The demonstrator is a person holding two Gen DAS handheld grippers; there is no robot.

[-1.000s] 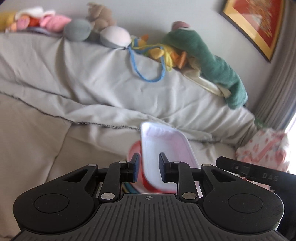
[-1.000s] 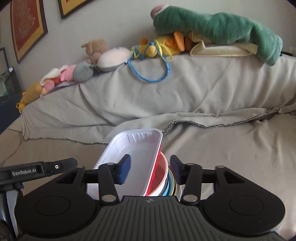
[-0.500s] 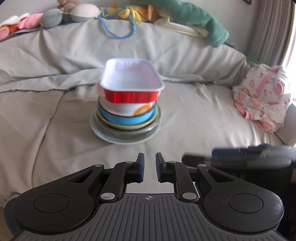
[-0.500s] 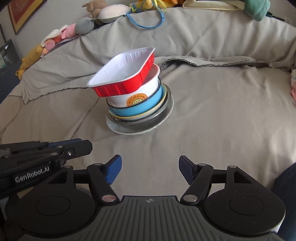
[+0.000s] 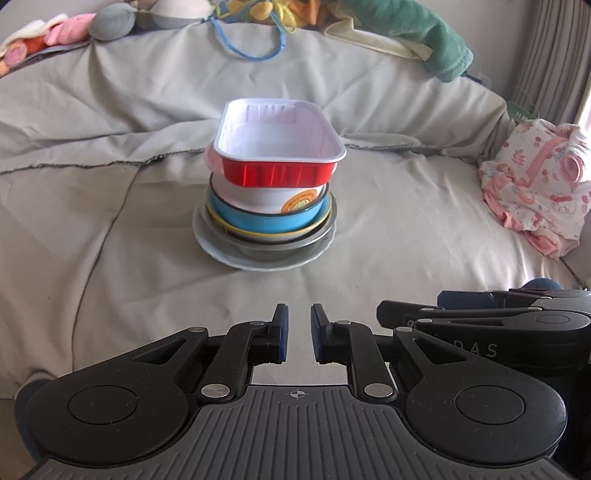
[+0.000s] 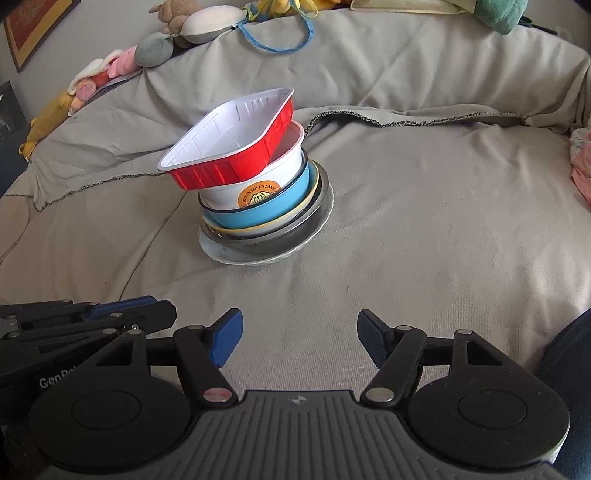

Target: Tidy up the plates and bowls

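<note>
A stack of dishes stands on the grey sheet. A red foil tray (image 5: pixel 277 147) (image 6: pixel 229 136) with a white inside lies tilted on top. Under it come a white bowl (image 5: pixel 258 195) with an orange label, a blue bowl (image 5: pixel 266 221), a yellow-rimmed dish, a glass bowl and a white plate (image 5: pixel 258 260) (image 6: pixel 236 256). My left gripper (image 5: pixel 298 332) hangs well in front of the stack, its jaws only a narrow gap apart and empty. My right gripper (image 6: pixel 300 332) is beside it, open wide and empty, equally far from the stack.
Soft toys (image 5: pixel 110 22) and a green plush (image 5: pixel 436 44) line the sheet-covered backrest. A pink floral cloth (image 5: pixel 535 184) lies at the right. A framed picture (image 6: pixel 29 29) hangs at the far left. Bare sheet lies between grippers and stack.
A second ago the tray stood between the jaws of both grippers. Both have drawn back from the stack, the left jaws narrowed, the right jaws widened, and the tray rests on the stack.
</note>
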